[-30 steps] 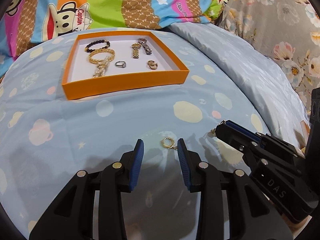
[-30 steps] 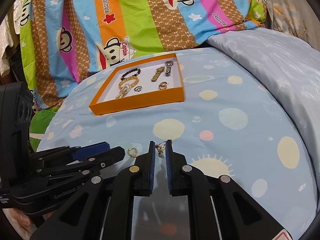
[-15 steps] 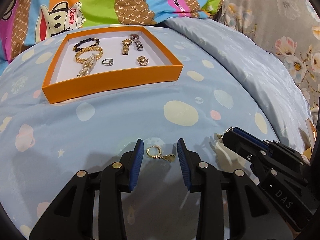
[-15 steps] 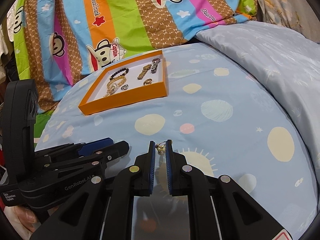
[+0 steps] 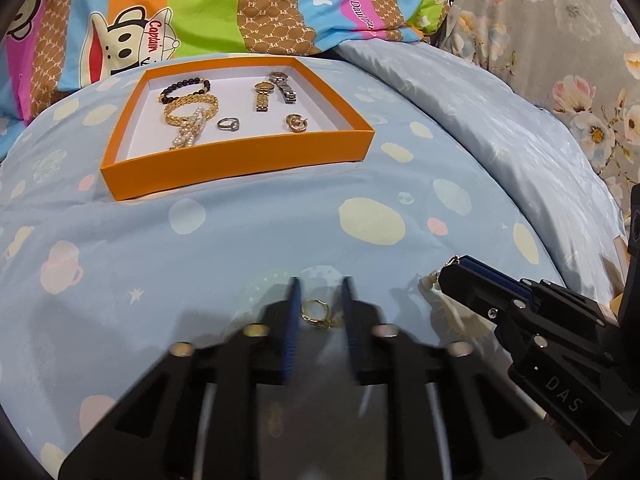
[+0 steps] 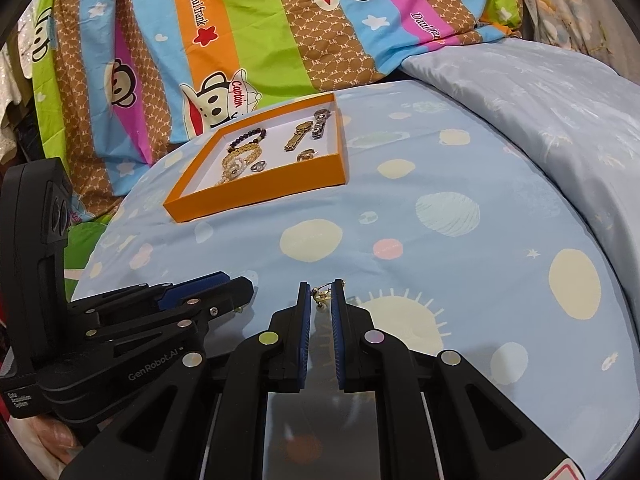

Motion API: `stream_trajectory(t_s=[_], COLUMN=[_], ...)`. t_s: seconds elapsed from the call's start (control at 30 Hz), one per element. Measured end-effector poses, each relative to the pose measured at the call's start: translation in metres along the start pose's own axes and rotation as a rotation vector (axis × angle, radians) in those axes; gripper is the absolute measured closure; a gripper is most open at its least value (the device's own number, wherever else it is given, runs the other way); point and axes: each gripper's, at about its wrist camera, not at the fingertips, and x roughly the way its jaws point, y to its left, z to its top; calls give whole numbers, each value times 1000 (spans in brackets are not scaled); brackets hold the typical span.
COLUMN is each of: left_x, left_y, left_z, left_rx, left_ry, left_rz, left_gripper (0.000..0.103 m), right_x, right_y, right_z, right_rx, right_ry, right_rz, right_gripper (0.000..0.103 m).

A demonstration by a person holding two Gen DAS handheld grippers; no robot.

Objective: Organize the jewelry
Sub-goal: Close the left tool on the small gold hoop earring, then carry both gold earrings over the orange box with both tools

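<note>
Gold hoop lies on the bedspread near its front edge, between the open, blurred jaws of the left gripper; tray is well apart, toward the back. Risk: fingers snag fabric or push the hoop away.

Right view: right gripper is nearly closed, pinching an earring at the tips. Thin hold, it may slip out before reaching the tray.

Home bedroom, cartoon pillow, patterned bedsheet
</note>
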Motion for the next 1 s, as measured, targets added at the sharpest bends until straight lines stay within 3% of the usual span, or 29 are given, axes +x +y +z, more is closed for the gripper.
stream_trajectory(t_s=[0.33, 0.4, 0.47, 0.53, 0.63, 0.83, 0.93, 1.0], left_x=[-11, -13, -16, -18, -14, -8, -8, -8], left_y=[25, 26, 24, 20, 11, 3, 6, 6], left_z=[-5, -6, -6, -6, -7, -10, -10, -11], left_rx=[-72, -76, -70, -62, -23, 29, 33, 39], left_ry=[15, 14, 1, -14, -1, -10, -12, -13], left_rz=[-9, -23, -20, -23, -30, 4, 1, 0], left_gripper=[100, 94, 68, 60, 60, 63, 82, 88], right_x=[11, 8, 7, 7, 7, 15, 20, 22], right_y=[13, 12, 11, 9, 8, 8, 10, 12], right_z=[-3, -3, -2, -2, -4, -6, -5, -4], right_rx=[-31, -26, -23, -20, -18, -24, -23, -32], right_ry=[23, 12, 10, 14, 20, 44, 50, 50], right_rz=[5, 0, -8, -16, -23, -21, -16, -13], right_gripper=[93, 91, 90, 89, 82, 80, 77, 72])
